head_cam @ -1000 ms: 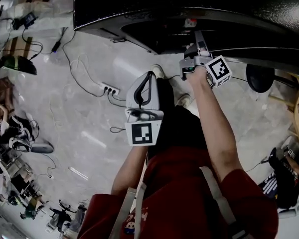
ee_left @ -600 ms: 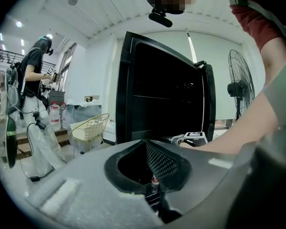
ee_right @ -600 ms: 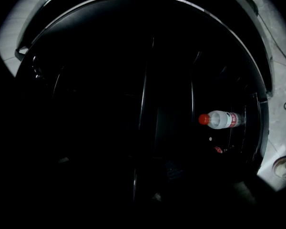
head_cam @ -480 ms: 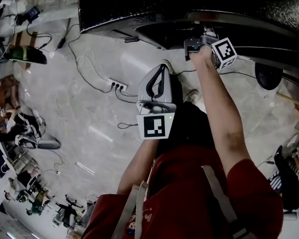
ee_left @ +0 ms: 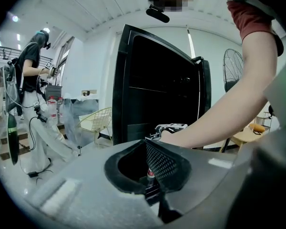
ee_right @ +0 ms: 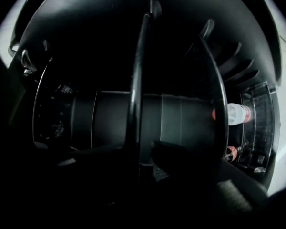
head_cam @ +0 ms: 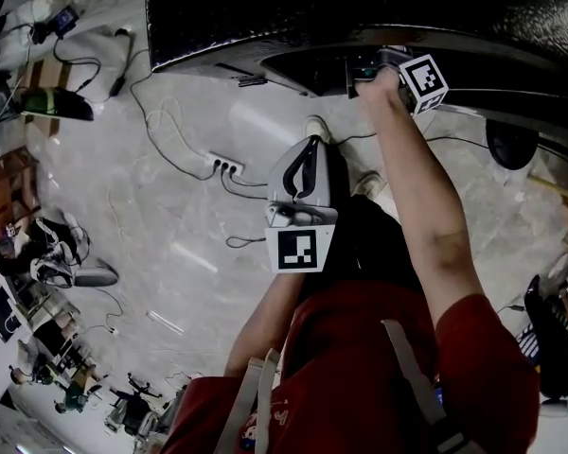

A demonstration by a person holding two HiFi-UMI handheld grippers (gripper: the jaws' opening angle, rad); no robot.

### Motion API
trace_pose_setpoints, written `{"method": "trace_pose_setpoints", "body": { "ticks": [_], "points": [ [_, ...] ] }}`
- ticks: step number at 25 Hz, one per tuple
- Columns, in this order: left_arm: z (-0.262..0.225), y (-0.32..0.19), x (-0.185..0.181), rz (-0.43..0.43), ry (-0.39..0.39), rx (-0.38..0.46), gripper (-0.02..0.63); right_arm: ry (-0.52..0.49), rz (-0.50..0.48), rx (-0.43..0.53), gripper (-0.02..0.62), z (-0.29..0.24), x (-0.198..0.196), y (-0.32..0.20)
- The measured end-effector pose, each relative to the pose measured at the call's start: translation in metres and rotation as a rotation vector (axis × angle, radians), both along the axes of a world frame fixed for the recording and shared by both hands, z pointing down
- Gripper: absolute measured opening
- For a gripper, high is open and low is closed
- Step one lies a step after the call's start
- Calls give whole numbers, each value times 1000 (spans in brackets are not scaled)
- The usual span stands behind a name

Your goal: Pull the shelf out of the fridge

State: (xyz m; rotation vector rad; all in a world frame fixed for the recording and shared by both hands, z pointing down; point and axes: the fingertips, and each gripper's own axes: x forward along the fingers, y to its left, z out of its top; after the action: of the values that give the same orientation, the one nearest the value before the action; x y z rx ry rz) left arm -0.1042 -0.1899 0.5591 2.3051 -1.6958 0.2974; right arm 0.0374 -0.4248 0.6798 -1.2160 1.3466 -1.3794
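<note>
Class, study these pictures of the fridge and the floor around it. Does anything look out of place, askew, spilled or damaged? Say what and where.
Loose cables and a power strip sprawl across the floor in front of the open fridge, close to the person's feet: a likely trip hazard. Nothing looks spilled or broken.

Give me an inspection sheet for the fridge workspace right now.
Surface: grey stone floor.
Job's things: black fridge, open; shelf edge inside; red-capped bottle nearby.
Clutter: bags and gear along floor's left edge.
Grippers: right tool inside fridge, jaws just been closing, shelf edge between them; contact too dark to tell. Left tool shut, empty, held back from fridge.
Cables: power strip with loose leads on floor.
Surroundings: fan, another person.
</note>
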Motion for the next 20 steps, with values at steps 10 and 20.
{"method": "trace_pose_setpoints", "body": {
  "ticks": [10,20],
  "points": [
    [1,-3,-13,-10,-7,1,-2,-52,47,35,11,-9,-1,-9],
    [-4,-1,-11,-23,0,2,-2,-62,31,34,9,-12,1,14]
  ]
}}
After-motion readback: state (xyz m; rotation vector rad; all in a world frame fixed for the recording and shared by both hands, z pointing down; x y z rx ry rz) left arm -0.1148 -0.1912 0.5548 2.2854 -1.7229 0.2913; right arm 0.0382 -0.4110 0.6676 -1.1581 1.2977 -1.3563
